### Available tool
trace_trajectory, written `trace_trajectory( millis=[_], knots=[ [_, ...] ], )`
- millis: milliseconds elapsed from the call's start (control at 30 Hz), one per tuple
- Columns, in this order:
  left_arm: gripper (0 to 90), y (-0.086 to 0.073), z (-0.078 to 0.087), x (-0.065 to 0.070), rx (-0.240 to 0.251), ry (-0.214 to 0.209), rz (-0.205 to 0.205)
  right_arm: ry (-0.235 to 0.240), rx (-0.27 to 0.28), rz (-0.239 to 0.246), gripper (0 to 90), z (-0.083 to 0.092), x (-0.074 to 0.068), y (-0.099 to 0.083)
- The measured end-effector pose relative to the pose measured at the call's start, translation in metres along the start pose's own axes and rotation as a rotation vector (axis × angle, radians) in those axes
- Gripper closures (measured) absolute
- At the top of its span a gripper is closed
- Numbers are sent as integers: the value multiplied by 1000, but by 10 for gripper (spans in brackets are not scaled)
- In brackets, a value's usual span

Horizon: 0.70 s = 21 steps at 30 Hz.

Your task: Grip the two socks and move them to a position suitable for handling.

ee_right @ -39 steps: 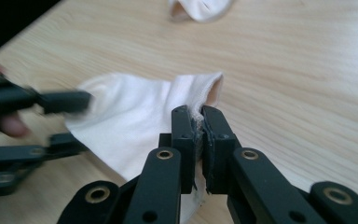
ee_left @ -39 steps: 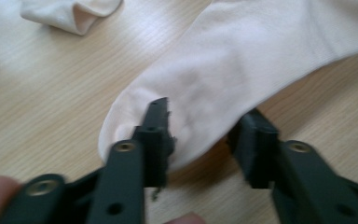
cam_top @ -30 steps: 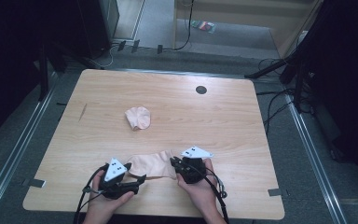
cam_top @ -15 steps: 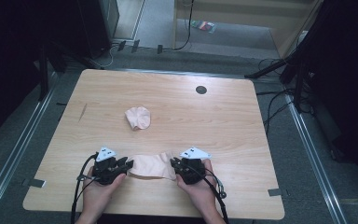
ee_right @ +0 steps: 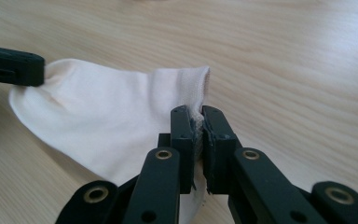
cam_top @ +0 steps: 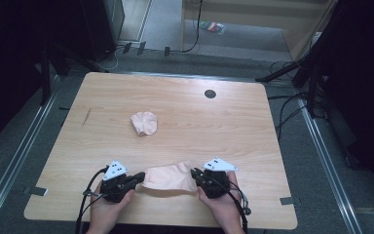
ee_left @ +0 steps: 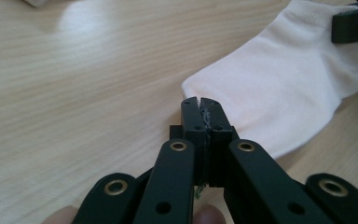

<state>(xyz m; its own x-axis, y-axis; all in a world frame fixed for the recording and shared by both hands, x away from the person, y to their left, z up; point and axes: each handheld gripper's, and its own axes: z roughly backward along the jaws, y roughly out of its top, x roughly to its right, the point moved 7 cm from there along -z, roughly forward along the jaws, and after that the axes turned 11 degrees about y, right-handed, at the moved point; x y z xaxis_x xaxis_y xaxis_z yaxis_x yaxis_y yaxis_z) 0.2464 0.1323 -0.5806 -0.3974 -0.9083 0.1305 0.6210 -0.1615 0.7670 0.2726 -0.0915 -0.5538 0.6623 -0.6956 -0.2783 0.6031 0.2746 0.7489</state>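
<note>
A pale peach sock (cam_top: pixel 169 178) lies flat near the table's front edge, stretched between my two grippers. My left gripper (cam_top: pixel 140 178) is shut on its toe end, and my right gripper (cam_top: pixel 195 174) is shut on its cuff end. In the left gripper view the jaws (ee_left: pixel 200 101) are pressed together at the sock's (ee_left: pixel 284 84) rounded tip. In the right gripper view the right gripper (ee_right: pixel 199 112) pinches cuff fabric of the sock (ee_right: pixel 107 107), and the far toe puckers where the other gripper holds it. A second sock, balled up (cam_top: pixel 144 123), rests mid-table.
The wooden table (cam_top: pixel 214 131) has a dark round cable hole (cam_top: pixel 210 93) at the back right and a short dark mark (cam_top: pixel 86 117) at the left. Metal rails and cables run along the floor on both sides. The person's hands sit at the front edge.
The left hand and its gripper shifted a little to the left and the sock now lies flatter and longer between the grippers. The right gripper has hardly moved.
</note>
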Motion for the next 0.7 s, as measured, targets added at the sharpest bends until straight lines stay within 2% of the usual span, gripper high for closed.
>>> trace_trajectory(
  millis=[67,200,233,267,300,367,400,533,633,700],
  knots=[
    [900,-6,-3,5,-17,-14,-16,-6,-16,-8,855,4,7,-10],
    [900,-10,-7,11,-23,-10,-37,24,-30,-65,840,1,19,-23],
    [900,-8,-5,10,4,-15,-27,26,-22,-67,777,0,19,-22],
    [871,-5,-3,8,29,-8,-9,6,11,-54,669,0,21,-19],
    [753,-3,-1,5,45,-4,18,-6,39,-36,592,1,23,-16],
    [532,1,1,0,65,-29,56,-12,59,-38,507,5,24,-12],
    [484,3,2,-5,83,-36,71,-21,76,-34,484,8,25,-10],
    [311,15,9,-25,144,-14,96,-56,133,-13,385,18,25,0],
    [219,22,12,-44,176,16,113,-79,140,23,308,17,17,8],
    [138,28,13,-58,195,10,131,-78,140,23,266,12,12,17]
  ],
)
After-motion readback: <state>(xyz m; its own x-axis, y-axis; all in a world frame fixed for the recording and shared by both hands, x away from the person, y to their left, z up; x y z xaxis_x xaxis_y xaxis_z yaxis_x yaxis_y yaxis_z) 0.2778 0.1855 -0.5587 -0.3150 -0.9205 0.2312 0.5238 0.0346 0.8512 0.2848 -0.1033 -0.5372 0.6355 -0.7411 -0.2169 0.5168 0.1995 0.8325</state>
